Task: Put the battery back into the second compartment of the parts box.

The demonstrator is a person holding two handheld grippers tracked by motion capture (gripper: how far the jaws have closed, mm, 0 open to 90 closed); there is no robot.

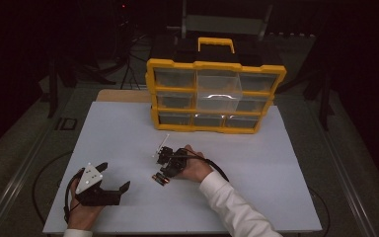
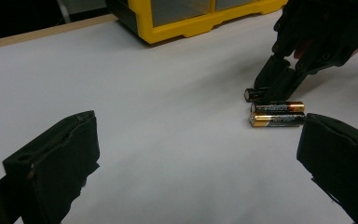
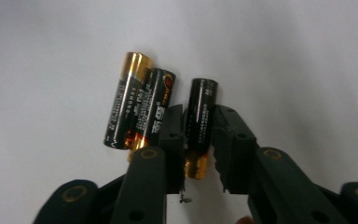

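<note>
Three batteries lie side by side; one battery (image 3: 201, 116), long axis along the jaws, is clamped by the right gripper (image 3: 198, 140). The left gripper (image 2: 191, 158) is held wide open, empty. Label print is unreadable.

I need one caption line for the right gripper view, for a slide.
Right gripper shut on one black-and-gold cylindrical battery, beside two more such batteries lying on the white table.

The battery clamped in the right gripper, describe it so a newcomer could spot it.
In front of the yellow plastic organizer case, three black-and-gold cylindrical batteries lie on the white table. The clamped battery lies apart from the touching pair, pinched between the right gripper's jaws.
</note>
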